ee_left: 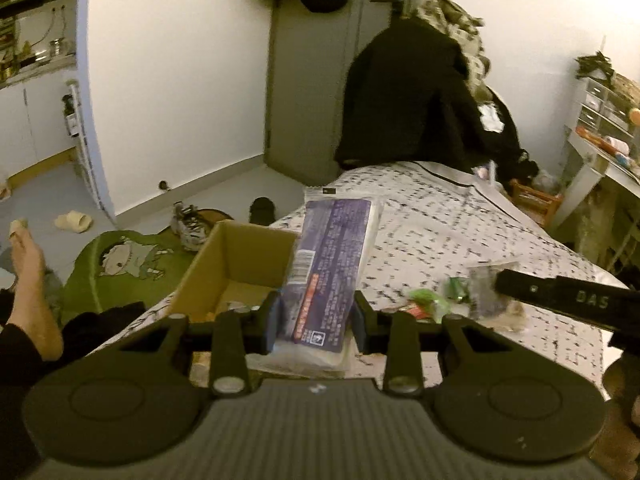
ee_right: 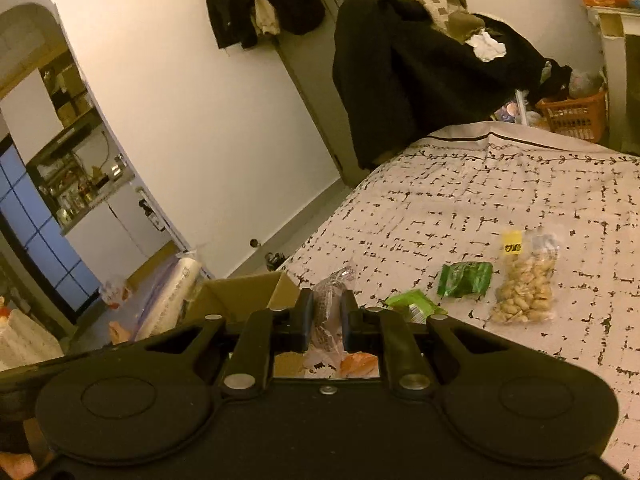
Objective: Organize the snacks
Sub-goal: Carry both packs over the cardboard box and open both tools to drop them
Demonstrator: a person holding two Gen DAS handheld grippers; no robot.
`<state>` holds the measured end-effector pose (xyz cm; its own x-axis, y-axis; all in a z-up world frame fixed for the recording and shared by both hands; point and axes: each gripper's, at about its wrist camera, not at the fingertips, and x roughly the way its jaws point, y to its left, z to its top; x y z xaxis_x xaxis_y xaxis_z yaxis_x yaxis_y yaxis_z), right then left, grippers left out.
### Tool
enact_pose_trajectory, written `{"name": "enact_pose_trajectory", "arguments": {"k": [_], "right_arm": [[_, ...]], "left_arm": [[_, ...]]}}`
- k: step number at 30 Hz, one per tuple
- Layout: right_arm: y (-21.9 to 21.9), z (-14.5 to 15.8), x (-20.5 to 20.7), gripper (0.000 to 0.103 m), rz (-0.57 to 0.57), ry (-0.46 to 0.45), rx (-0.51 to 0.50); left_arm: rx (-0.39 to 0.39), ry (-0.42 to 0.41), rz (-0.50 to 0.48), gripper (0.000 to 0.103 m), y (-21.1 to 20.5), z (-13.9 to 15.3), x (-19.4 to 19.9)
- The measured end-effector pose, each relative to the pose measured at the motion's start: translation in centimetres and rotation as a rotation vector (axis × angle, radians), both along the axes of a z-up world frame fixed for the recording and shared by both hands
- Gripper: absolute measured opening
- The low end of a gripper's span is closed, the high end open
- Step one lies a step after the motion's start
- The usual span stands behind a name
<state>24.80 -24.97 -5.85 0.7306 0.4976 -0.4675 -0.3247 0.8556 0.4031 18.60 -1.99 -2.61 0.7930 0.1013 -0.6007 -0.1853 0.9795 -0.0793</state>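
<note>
Two tools are loaded: left tool point(ee_left: 315, 320) clamps a long purple packet point(ee_left: 328, 264) beside the cardboard box point(ee_left: 240, 256); right tool point(ee_right: 326, 320) pinches a light, crinkly clear bag point(ee_right: 332, 304) above the bed point(ee_right: 480, 208).

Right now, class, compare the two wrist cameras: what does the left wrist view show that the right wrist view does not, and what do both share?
Only the left wrist view shows the left gripper shut on a long purple-labelled clear packet, and a green cartoon-print floor mat.

Only the right wrist view shows the right gripper shut on a small clear crinkly snack bag, plus a clear bag of pale nuts with a yellow tag.

Both show the open brown cardboard box and the white bedspread with dark dashes.
</note>
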Motion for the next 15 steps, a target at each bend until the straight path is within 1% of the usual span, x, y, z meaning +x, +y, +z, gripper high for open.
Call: {"name": "enact_pose_trajectory", "arguments": {"k": [5,9,12,15], "right_arm": [[1.1,0.8,-0.3,0.014,0.032,-0.041,0.021],[2.2,1.0,-0.3,0.014,0.082,-0.036,0.057],[3.2,1.1,0.0,0.014,0.119,-0.027,0.106],[4.9,1.4,0.2,0.014,0.152,-0.042,0.116]], "left_arm": [[-0.009,0.01,0.048,0.035,2.2,-0.7,-0.3],[-0.007,0.021,0.082,0.035,3.3,-1.4,-0.2],[-0.028,0.028,0.112,0.035,3.8,-2.1,0.0],[-0.037,0.037,0.128,0.035,4.1,-2.7,0.3]]}}
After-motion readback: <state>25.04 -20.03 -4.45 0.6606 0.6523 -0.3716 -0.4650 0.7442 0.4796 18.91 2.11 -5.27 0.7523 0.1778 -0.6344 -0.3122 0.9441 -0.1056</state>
